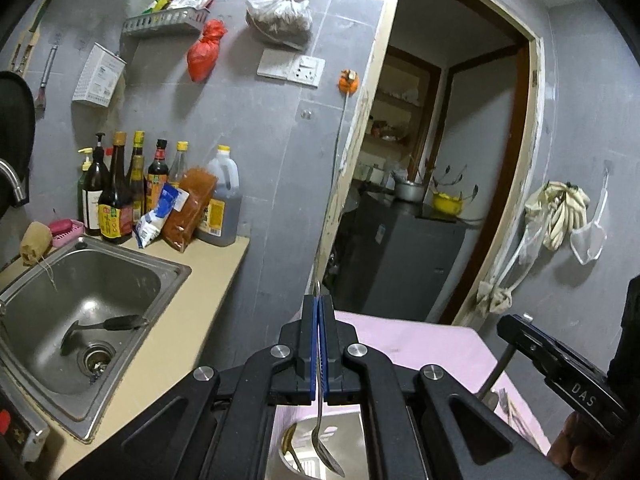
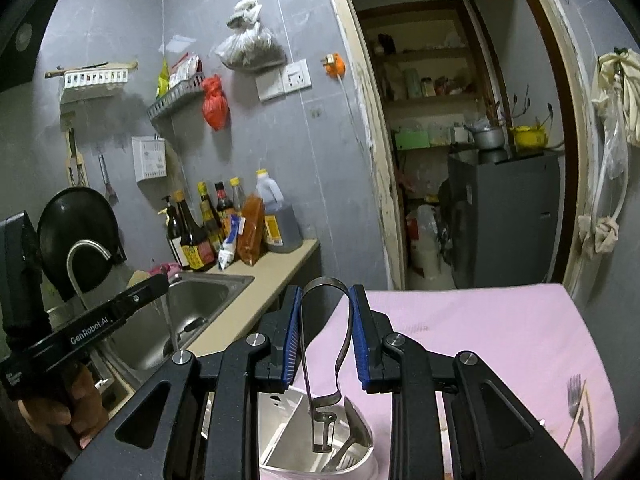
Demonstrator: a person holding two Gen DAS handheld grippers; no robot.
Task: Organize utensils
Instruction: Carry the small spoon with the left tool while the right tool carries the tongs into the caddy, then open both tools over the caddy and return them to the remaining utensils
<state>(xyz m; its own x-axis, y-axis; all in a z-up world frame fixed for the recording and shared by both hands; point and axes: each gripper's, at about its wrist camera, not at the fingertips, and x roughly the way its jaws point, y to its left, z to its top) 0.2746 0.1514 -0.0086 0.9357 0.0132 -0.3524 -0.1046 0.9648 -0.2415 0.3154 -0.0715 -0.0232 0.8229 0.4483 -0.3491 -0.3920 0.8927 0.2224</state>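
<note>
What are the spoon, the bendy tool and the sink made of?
Spoon: shiny grey, most likely polished steel. Bendy tool: a thin grey strip bent into a loop, probably springy steel, duller. Sink: brushed stainless steel by its soft gleam.

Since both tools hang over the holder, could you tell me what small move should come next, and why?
Probably lower the left gripper a little and then let go. Its jaws are shut on a spoon whose bowl hangs over the metal holder on the pink table. The right gripper has tongs above the same holder and could follow.
</note>
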